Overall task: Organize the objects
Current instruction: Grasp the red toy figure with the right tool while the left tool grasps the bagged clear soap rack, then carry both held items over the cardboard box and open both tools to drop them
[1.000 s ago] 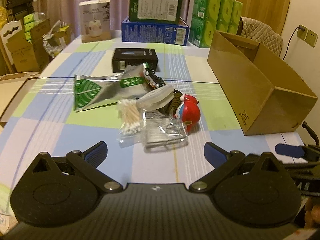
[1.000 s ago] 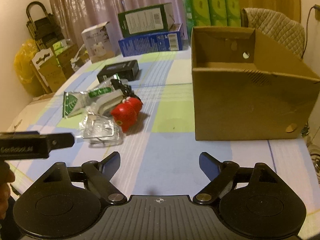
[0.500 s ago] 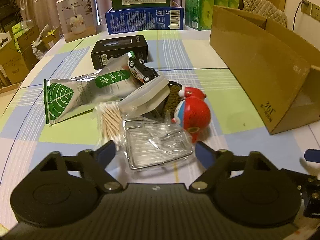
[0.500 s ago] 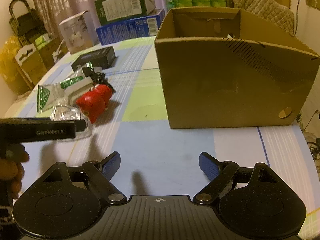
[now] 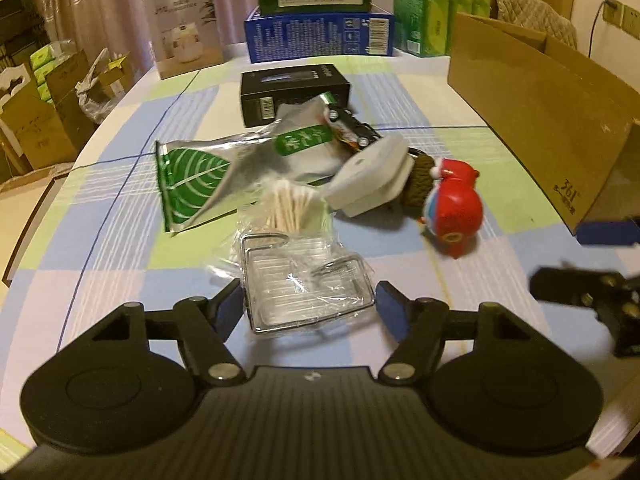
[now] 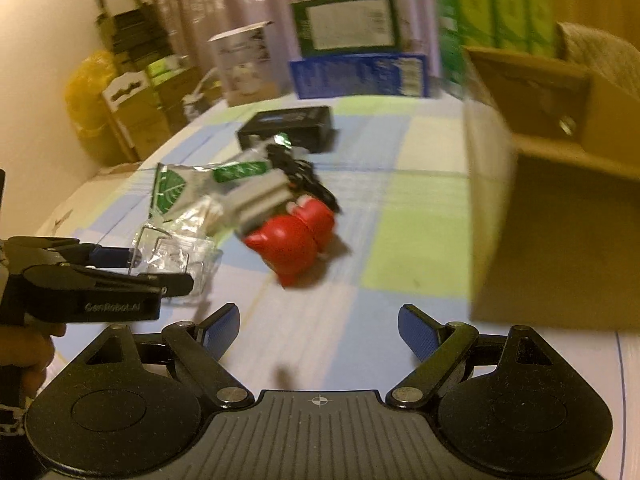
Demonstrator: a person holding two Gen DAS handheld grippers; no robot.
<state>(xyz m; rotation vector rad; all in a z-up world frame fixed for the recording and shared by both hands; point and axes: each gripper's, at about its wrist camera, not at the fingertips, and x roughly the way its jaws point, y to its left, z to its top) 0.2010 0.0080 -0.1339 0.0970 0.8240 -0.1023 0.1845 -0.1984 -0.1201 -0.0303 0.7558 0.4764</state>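
A wire rack wrapped in clear plastic (image 5: pixel 306 286) lay flat on the checked tablecloth (image 5: pixel 120 240), at the near edge of a small heap of objects. The left gripper (image 5: pixel 310 306) was spread wide, with one blue-padded finger (image 5: pixel 230 304) on each side of the rack's near end; whether the pads touched the wrapping could not be told. In the right wrist view the same gripper (image 6: pixel 120 264) appeared side-on at the left edge, reaching in at the rack (image 6: pixel 176 256), a person's hand (image 6: pixel 36 356) behind it.

Just beyond the rack sat a clear bag of cotton swabs (image 5: pixel 290 208), and behind that a silver foil pouch with a green leaf print (image 5: pixel 224 172) lay flat. To the right, a white plastic piece (image 5: pixel 372 176) leaned over a brown knitted item (image 5: pixel 420 184), and a red round toy figure (image 5: pixel 454 210) rested on its side next to them. A small toy car (image 5: pixel 350 126) sat on the pouch's far end, with a black box (image 5: pixel 294 90) behind it.

The right gripper (image 6: pixel 318 332) was also spread wide and held nothing, hovering over bare tablecloth. An open cardboard box (image 6: pixel 560 200) stood at the table's right side, well apart from the heap. At the far end were a blue carton (image 5: pixel 320 38), a white product box (image 5: pixel 182 28) and green packs (image 5: pixel 428 12).
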